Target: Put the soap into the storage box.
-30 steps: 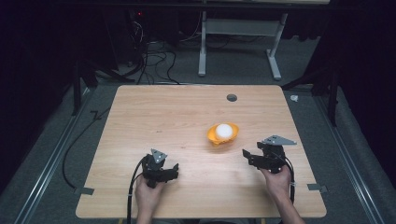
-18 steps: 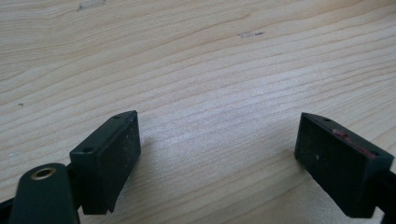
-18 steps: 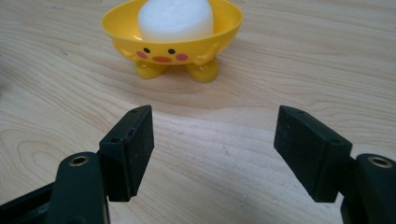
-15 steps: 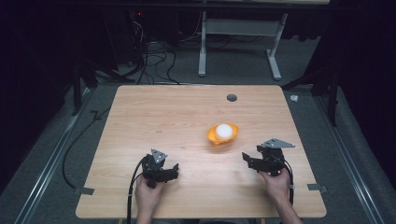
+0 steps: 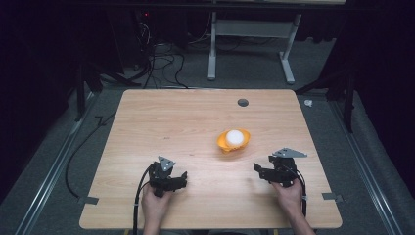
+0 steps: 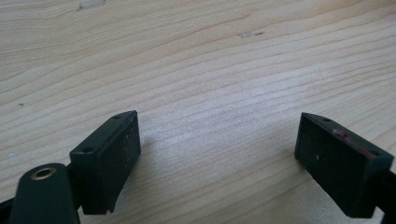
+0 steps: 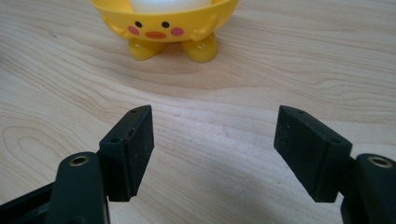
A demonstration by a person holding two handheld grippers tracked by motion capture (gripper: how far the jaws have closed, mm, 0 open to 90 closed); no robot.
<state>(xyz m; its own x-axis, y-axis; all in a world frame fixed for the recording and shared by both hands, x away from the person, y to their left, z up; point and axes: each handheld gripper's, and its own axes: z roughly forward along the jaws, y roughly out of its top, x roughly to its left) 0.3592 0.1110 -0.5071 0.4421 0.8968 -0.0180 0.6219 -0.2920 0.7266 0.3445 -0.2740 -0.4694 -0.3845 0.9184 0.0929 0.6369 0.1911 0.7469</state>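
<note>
Resting both spread-jawed and empty, left gripper and right gripper, with the white egg in the yellow chick-shaped egg cup untouched, nothing visibly begun.

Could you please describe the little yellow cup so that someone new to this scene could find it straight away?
On the wooden table, look right of centre, just ahead of the right gripper. There stands a yellow chick-shaped egg cup holding a white egg; its painted face and two stubby feet make it unmistakable.
</note>
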